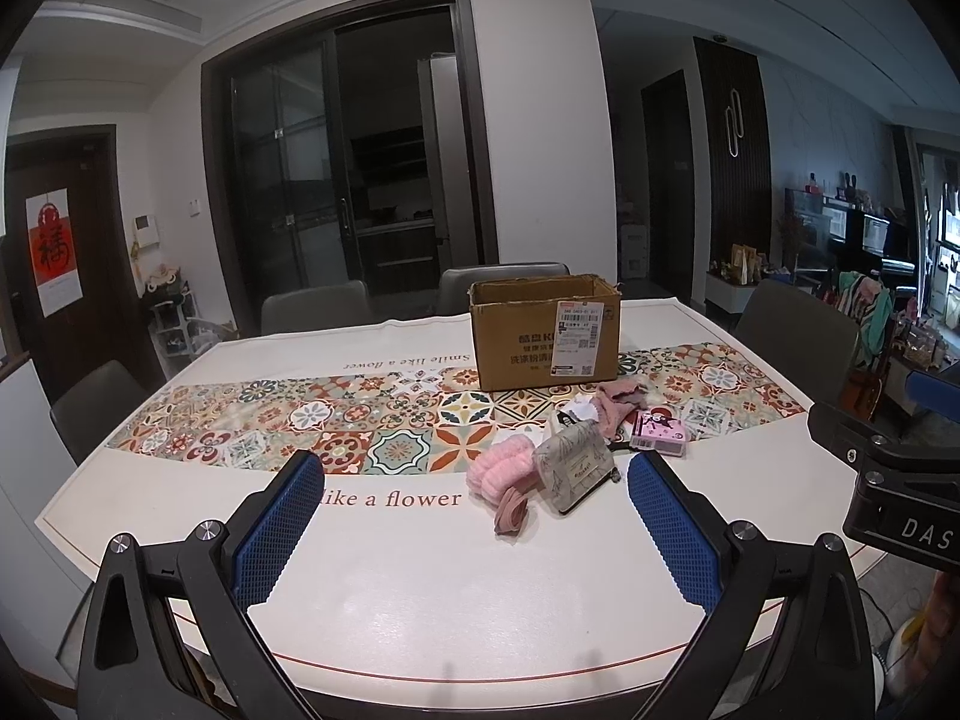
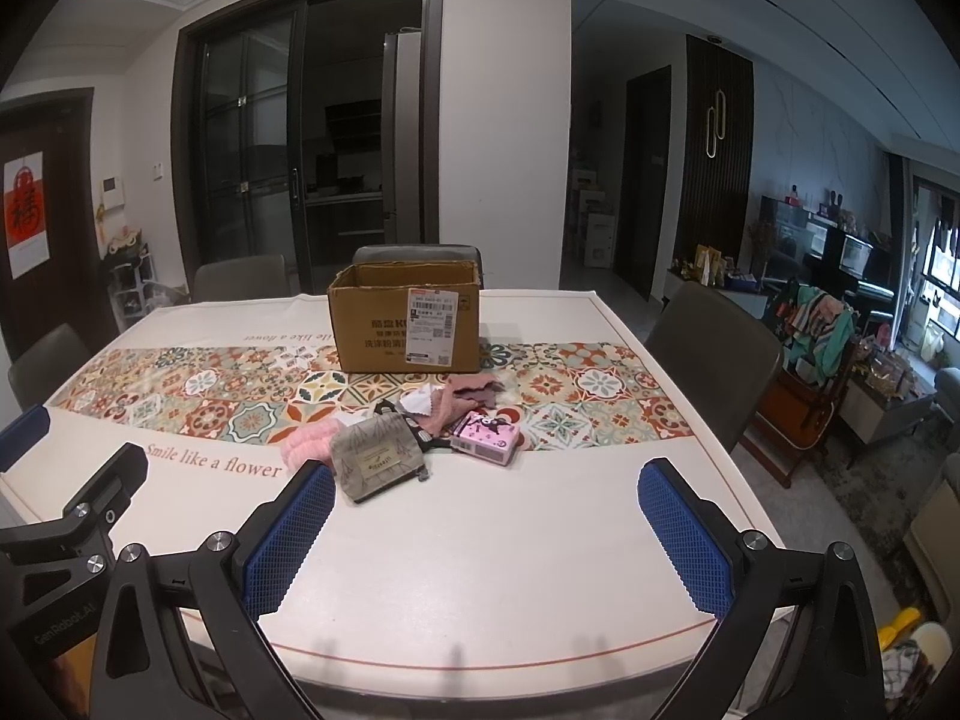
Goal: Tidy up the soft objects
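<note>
Soft objects: small pile on the tabletop (image 1: 420,588), just in front of the cardboard box (image 1: 545,333).
Pile contents: fluffy pink item (image 1: 501,468), grey fabric pouch (image 1: 576,468), pink cloth (image 1: 618,399), pink tissue pack (image 1: 659,431).
Cardboard box: upright, top open.
Left tongs (image 1: 474,519): released, holding nothing, nearer the camera than the pile.
Right tongs (image 2: 486,525): released, holding nothing.

The left tongs (image 1: 474,516) stood wide apart, blue ribbed pads (image 1: 279,531) facing each other with nothing between them, held level and low over the near edge of the surface. The right tongs (image 2: 486,525) were spread just as wide and empty, level beside them, each showing at the edge of the other's view.
</note>
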Action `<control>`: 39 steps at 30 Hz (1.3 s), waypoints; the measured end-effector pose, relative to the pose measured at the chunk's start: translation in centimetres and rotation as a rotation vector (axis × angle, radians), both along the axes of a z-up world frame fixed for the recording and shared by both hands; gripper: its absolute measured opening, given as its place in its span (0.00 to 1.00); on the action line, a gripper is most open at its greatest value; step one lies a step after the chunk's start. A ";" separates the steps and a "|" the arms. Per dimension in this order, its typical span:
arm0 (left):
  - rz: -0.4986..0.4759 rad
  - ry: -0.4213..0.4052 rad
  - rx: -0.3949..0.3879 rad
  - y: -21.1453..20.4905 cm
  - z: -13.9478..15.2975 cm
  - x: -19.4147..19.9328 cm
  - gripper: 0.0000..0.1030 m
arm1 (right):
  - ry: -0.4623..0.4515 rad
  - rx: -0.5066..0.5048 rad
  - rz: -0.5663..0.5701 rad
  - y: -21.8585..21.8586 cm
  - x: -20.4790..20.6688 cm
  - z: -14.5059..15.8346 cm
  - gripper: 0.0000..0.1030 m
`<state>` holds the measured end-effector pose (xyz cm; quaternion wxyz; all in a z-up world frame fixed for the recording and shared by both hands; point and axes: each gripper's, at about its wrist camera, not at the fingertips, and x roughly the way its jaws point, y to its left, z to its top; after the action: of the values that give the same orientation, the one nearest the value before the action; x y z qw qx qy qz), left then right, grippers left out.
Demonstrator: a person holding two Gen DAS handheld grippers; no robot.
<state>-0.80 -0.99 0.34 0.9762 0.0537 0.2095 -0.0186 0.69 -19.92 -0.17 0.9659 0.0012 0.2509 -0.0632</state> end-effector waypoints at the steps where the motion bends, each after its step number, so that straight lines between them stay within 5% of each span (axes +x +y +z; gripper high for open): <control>1: 0.001 0.000 0.000 0.0 0.0 0.0 1.00 | 0.000 0.000 0.000 0.0 0.0 0.0 1.00; 20: -0.014 0.041 -0.004 0.3 -1.2 0.9 1.00 | 0.021 -0.001 0.012 0.3 0.4 -0.5 1.00; 39: -0.060 0.170 0.005 2.0 -3.4 7.5 1.00 | 0.124 0.022 0.055 2.3 6.8 -3.1 1.00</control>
<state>6.70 1.06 -3.09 0.9537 0.0606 0.2900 -0.0517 7.51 -17.57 -3.30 0.9498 0.0008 0.3110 -0.0338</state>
